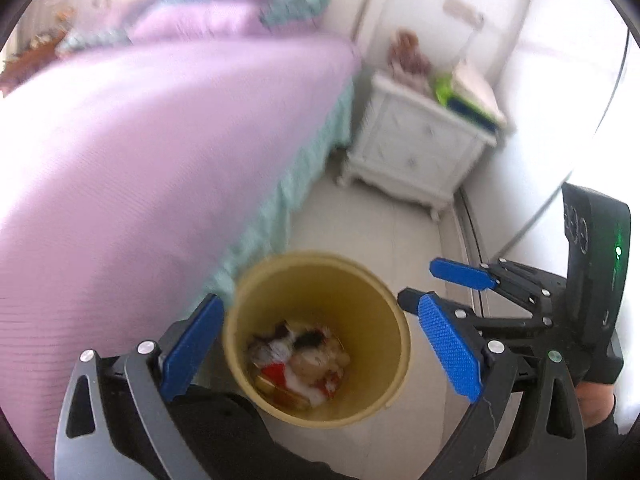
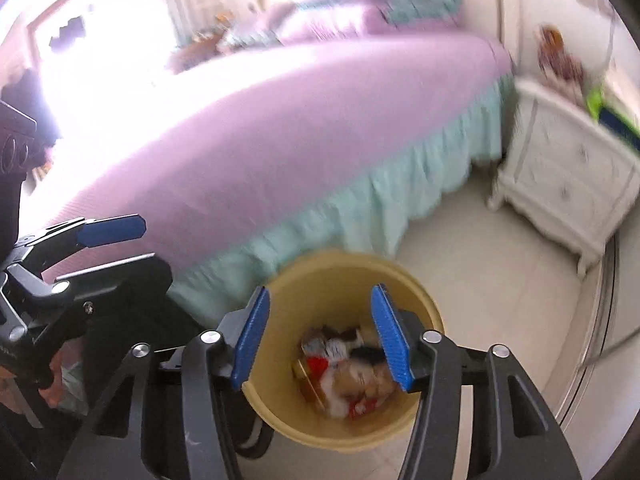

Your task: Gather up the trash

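A yellow waste bin [image 1: 372, 280] stands on the floor by the bed and holds mixed trash [image 1: 300, 364], red, white and brown wrappers. My left gripper [image 1: 320, 344] is open and empty above the bin, its jaws wide on either side of the rim. My right gripper [image 2: 320, 336] is open and empty above the same bin [image 2: 344, 272], with the trash [image 2: 352, 376] between its pads. The right gripper also shows at the right of the left wrist view [image 1: 436, 288], and the left gripper at the left of the right wrist view [image 2: 136, 240].
A bed with a purple cover [image 1: 140, 152] and teal skirt [image 2: 360, 200] runs along the left. A white nightstand [image 1: 420, 152] with items on top stands at the back right by the wall. Pale tiled floor [image 2: 500, 300] lies around the bin.
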Motion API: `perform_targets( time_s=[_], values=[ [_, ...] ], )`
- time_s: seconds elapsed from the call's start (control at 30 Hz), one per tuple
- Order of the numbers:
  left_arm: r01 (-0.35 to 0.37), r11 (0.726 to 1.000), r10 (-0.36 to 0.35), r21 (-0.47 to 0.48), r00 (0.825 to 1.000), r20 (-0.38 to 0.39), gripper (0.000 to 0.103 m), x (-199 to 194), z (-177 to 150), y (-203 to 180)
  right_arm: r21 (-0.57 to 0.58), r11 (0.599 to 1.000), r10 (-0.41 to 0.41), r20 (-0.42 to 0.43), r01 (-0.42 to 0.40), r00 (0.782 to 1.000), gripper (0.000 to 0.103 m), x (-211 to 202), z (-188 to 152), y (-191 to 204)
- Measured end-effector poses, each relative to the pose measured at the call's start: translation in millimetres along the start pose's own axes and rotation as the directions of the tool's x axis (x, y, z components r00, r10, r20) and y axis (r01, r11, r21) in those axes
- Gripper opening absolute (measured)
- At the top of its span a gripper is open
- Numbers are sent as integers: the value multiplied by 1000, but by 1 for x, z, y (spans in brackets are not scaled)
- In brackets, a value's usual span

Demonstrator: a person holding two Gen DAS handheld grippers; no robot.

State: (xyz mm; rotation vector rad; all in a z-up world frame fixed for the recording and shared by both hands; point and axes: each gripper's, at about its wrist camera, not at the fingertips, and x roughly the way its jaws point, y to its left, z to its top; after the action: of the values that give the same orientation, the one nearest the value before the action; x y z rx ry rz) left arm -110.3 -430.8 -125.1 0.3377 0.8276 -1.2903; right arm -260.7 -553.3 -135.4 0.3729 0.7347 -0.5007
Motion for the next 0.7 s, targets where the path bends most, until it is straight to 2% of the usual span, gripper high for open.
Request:
perform_targets(
  time_s=[0.13,0.23,0.33,0.47,0.57,0.67,0.7],
  values=[
    [-121,993,121,-11,985,123,99,-50,1,9,-66,997,43,101,-36,994,70,-24,20,37],
    [-216,974,225,-68,959,175,99,-85,-5,25,-134,990,70,153,-49,986,78,-33,31,65],
    [-280,951,302,-135,932,200,99,-112,-14,42,-179,982,98,188,-64,977,85,-37,36,89],
    [-379,901,422,-213,879,222,99,-145,-30,59,-232,969,139,231,-84,963,93,-35,39,126],
    [-433,857,498,-280,836,231,99,-173,-44,69,-276,954,191,253,-119,948,94,-33,40,152],
    [-467,824,548,-321,802,240,99,-193,-55,76,-327,932,249,253,-159,935,94,-30,41,180],
    [-486,804,576,-343,780,243,99,-203,-59,78,-343,924,264,255,-168,930,94,-32,39,191]
  ],
)
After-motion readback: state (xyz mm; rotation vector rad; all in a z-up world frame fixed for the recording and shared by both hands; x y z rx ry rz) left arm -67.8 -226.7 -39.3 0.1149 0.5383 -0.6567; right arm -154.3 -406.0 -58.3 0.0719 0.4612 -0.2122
